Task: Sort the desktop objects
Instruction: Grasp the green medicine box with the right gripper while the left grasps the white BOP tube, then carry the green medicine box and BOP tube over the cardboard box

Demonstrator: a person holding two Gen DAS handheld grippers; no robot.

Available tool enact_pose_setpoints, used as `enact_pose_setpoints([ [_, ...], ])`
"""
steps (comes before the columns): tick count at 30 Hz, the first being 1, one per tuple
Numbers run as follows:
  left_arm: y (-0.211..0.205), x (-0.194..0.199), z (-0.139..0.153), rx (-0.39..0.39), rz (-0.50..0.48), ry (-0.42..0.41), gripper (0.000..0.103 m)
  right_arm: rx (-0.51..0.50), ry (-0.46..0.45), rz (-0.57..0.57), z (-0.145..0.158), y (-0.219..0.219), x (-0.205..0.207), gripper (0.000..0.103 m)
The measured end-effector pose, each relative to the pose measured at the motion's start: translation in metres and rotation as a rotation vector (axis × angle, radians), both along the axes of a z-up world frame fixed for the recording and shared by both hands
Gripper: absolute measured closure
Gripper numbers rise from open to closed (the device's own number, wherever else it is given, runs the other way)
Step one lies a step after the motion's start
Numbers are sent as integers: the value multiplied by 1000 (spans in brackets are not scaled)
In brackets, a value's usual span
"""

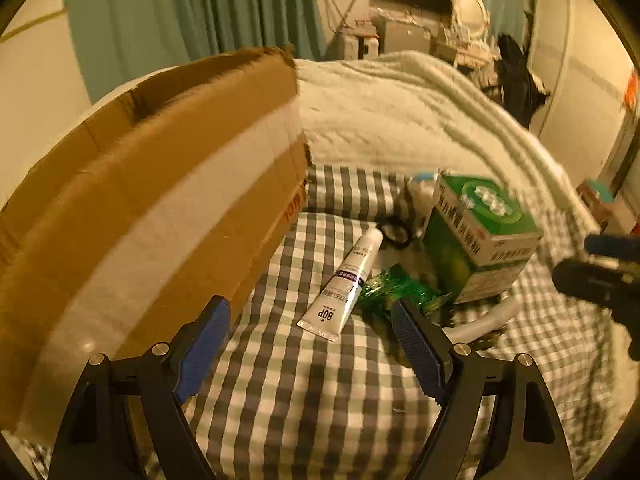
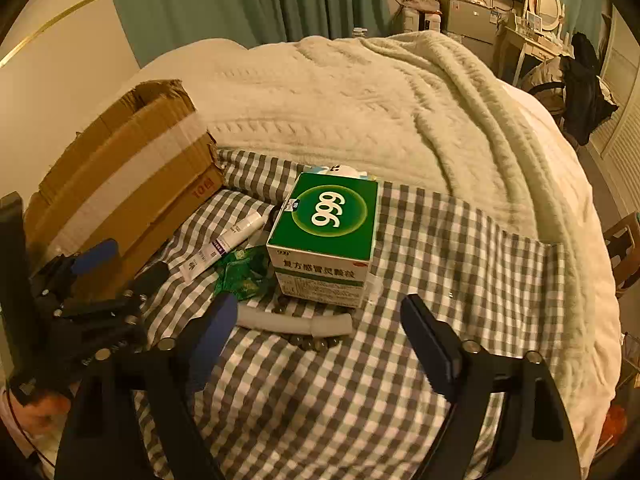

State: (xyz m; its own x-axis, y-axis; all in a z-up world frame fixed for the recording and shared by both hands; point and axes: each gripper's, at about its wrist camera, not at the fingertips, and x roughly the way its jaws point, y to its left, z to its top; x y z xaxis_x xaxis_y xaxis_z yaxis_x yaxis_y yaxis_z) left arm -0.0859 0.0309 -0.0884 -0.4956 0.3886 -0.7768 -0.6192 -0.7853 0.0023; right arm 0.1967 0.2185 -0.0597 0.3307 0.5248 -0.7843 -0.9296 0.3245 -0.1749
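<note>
With both tools spread wide and empty, lower the left tool point(image 1: 310, 344) squarely astride the white tube point(image 1: 343, 282), clear of the green wrapper point(image 1: 390, 290)

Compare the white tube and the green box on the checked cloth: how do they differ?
The white tube is slim and lies flat; the green box is bulky and stands well above the cloth. The tube lies nearer the cardboard box; the green box sits further right. Both rest on the checked cloth, untouched by either gripper.
</note>
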Motion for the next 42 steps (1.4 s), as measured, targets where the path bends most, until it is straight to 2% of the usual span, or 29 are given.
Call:
enact_pose_setpoints([
  [7,23,-8,-25,-61,-56,24,18,-34,30,-55,-21,28,13,15],
  [14,48,-18,-39,-67,-98,38,18,-48,26,-80,-37,51,25,15],
  [20,60,-27,-52,-65,-125,20,22,-79,20,-101,-51,65,39,15],
  [23,63,-35,-58,-57,-129,-24,27,-83,25,-102,-55,62,50,15],
  [24,62,-41,-61,-48,-115,-61,29,-84,27,-98,-56,58,54,21],
  [25,58,-52,-66,-29,-78,-126,42,-82,40,-90,-56,54,58,26],
  [26,56,-59,-69,-22,-63,-162,45,-85,44,-89,-56,51,61,26],
  [27,55,-62,-70,-18,-56,-174,51,-88,39,-87,-55,47,63,26],
  [29,56,-60,-69,-38,-66,-164,56,-93,17,-91,-51,40,66,26],
  [31,56,-55,-67,-62,-90,-151,70,-91,22,-101,-46,32,71,27],
  [32,54,-53,-66,-62,-90,-150,73,-91,24,-110,-44,29,73,27],
  [36,44,-50,-59,-58,-65,-156,77,-80,16,-127,-31,15,75,27],
  [42,28,-35,-35,-32,-61,-117,79,-74,-3,-132,-16,1,68,27],
])
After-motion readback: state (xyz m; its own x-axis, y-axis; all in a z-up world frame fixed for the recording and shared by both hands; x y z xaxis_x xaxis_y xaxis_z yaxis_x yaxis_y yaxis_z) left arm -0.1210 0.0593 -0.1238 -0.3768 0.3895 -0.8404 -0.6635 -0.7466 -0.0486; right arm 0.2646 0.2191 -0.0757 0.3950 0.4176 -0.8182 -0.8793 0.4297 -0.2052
